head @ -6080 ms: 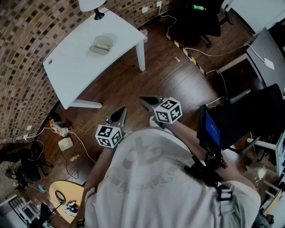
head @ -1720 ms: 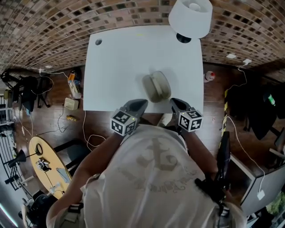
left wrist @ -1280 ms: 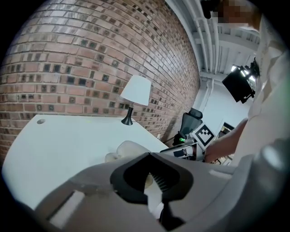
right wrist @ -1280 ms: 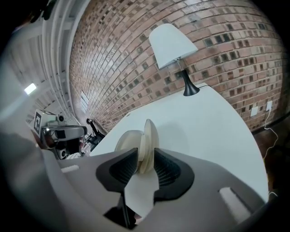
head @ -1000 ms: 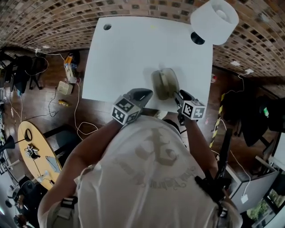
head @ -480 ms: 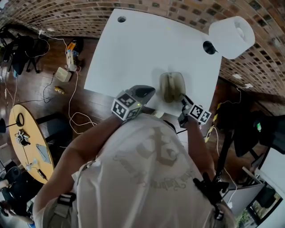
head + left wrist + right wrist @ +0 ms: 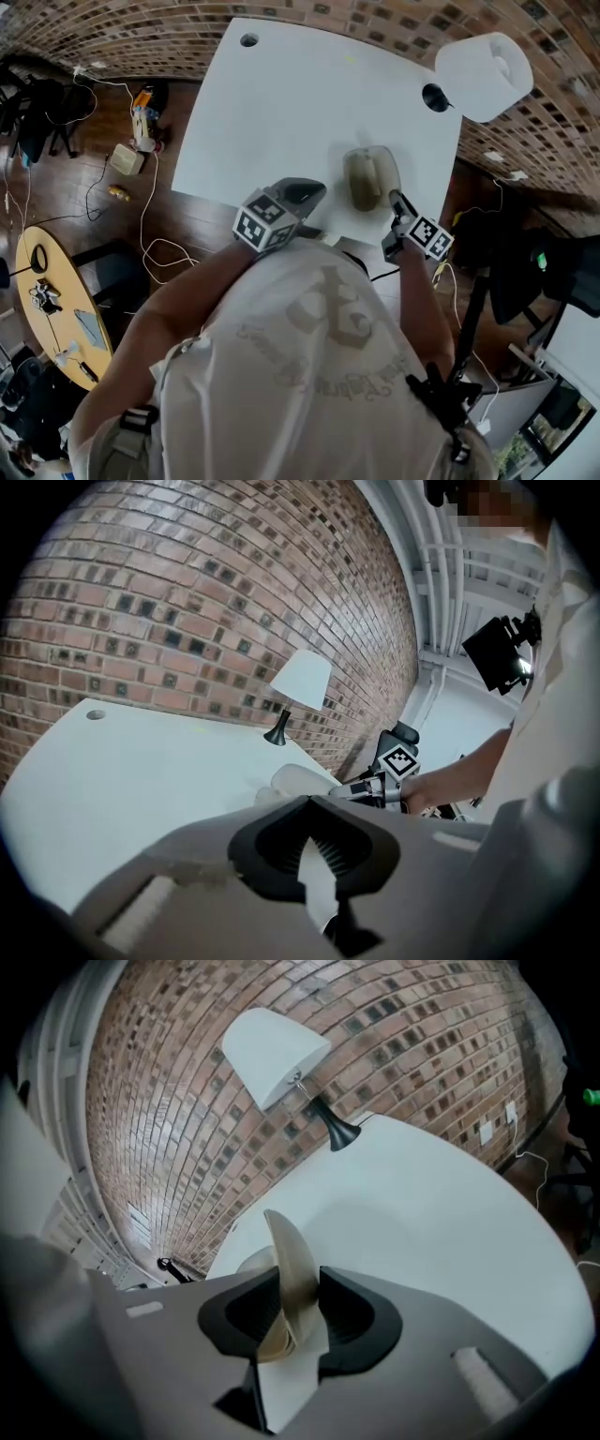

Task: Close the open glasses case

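The right hand-held gripper (image 7: 395,198) jaws are closing on the raised lid (image 7: 291,1260) of the glasses case (image 7: 368,178), pads about touching it. The case sits near the right near edge of the white table (image 7: 272,103). The left hand-held gripper (image 7: 305,190) is barely apart, empty, just left of it. Risks: the thin lid slips from the pads, or the unheld case skids off the smooth top. Lamp (image 7: 483,64) far right, brick wall (image 7: 562,122), wood floor (image 7: 56,187).
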